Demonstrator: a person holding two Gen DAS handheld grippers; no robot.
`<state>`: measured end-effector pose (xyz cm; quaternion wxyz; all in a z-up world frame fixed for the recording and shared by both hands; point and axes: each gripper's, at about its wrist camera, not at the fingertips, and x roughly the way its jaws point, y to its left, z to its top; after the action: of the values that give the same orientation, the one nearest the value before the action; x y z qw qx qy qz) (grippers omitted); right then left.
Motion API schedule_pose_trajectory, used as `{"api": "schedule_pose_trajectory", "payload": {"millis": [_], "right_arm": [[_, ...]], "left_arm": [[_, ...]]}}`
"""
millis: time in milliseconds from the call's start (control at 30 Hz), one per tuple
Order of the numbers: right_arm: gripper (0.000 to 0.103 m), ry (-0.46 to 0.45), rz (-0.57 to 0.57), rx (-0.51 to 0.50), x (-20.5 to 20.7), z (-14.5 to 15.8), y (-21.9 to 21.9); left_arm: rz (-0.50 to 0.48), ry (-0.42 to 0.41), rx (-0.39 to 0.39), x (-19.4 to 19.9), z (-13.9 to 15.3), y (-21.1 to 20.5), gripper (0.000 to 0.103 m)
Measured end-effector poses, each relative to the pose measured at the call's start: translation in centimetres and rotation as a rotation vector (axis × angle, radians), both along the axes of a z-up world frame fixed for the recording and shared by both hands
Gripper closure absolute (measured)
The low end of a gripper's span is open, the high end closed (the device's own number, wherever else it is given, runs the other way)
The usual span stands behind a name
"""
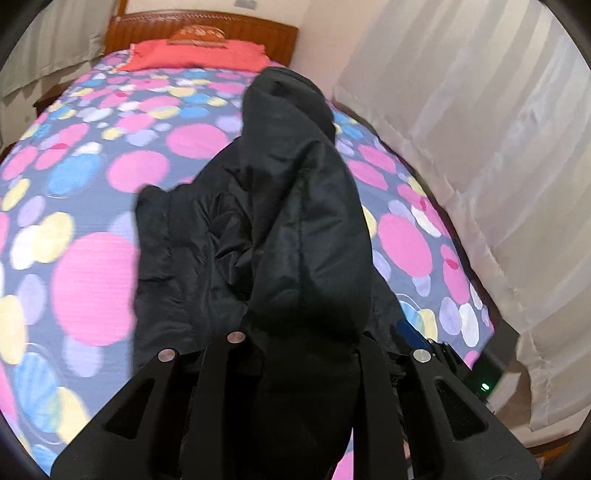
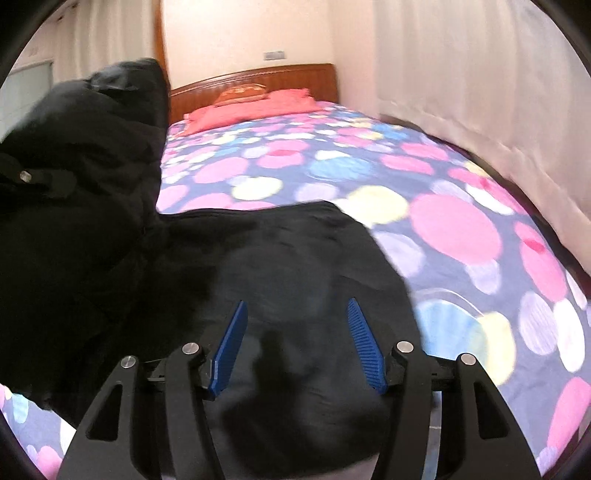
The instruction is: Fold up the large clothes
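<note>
A large black padded jacket lies on a bed with a dotted cover. In the left wrist view a thick fold of the jacket rises from between the fingers and hides them, so my left gripper looks shut on it and holds it lifted. In the right wrist view my right gripper is open, its blue pads spread wide just above the flat part of the jacket. The lifted part of the jacket, with the left gripper in it, hangs at the left.
The wooden headboard and a red pillow are at the far end of the bed. A pale curtain hangs close along the right side of the bed. A dark device with a green light sits at the bed's right edge.
</note>
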<state>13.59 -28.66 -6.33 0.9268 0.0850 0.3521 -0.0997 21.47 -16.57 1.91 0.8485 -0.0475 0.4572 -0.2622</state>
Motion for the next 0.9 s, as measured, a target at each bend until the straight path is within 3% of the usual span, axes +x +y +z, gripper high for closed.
{"api": "schedule_pose_trajectory", "payload": {"millis": [133,333,433,900], "right_arm": [[0.046,0.019,-0.064,0.007,-1.1,-0.9,-3.3],[0.046,0.045,-0.124,0.029,-2.0,-2.2,-6.4],[0.046,0.052,-0.131,0.036,-1.9,-2.6,-7.1],[0.046,0.060,-0.134,0.006,-2.7,-2.1,-6.3]], "left_arm": [[-0.022,0.027,0.050,0.5,-3.7,-5.6,0.086],[-0.014,0.071,0.054,0.9,-8.1,-9.0,0.087],[-0.012,0.056,0.064,0.6,-9.3,-9.8,0.087],[-0.033,0.010,0.070,-0.4,-8.7,-9.5,0.086]]}}
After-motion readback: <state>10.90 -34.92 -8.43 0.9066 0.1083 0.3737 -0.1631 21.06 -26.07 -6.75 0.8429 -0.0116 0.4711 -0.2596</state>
